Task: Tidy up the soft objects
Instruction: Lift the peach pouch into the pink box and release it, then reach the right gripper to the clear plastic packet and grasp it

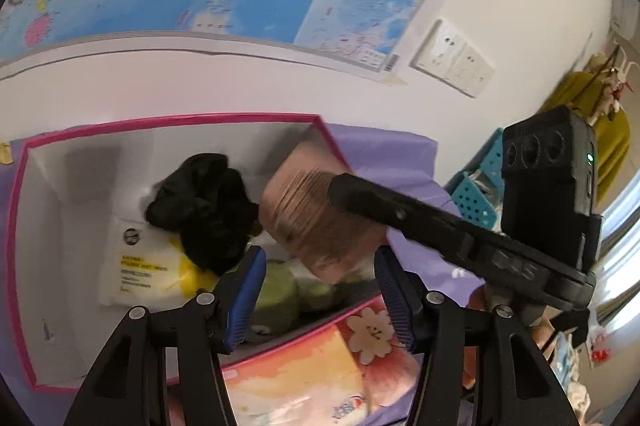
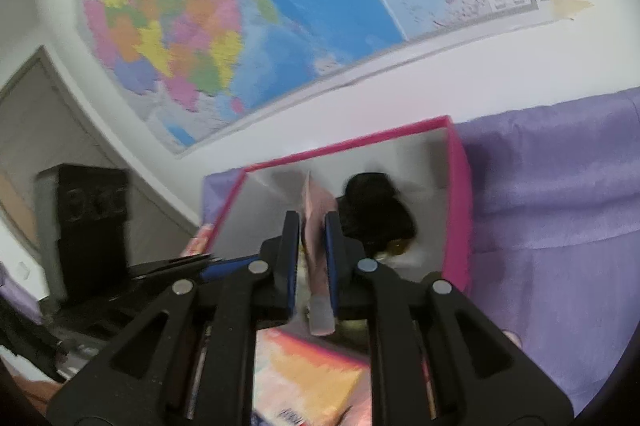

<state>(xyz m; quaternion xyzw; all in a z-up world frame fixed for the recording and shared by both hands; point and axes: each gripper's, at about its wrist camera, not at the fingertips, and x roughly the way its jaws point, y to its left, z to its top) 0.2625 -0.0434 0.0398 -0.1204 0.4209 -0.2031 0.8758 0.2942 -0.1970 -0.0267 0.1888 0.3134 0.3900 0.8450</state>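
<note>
Holding the pink folded cloth point(image 2: 316, 222) pinched edge-on, long axis upright, the right gripper point(image 2: 312, 226) sits at lower centre above the pink-rimmed box point(image 2: 456, 194), while the left gripper point(image 1: 320, 266) gapes half-open, empty.

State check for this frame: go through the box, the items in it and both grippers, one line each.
Pink-rimmed box: open, no lid on it.
Black cloth: crumpled, lying in the box.
Wipes pack: flat on the box floor.
Pink flat item: clamped upright over the box.
Right gripper: shut on the pink flat item.
Left gripper: open, empty.
</note>
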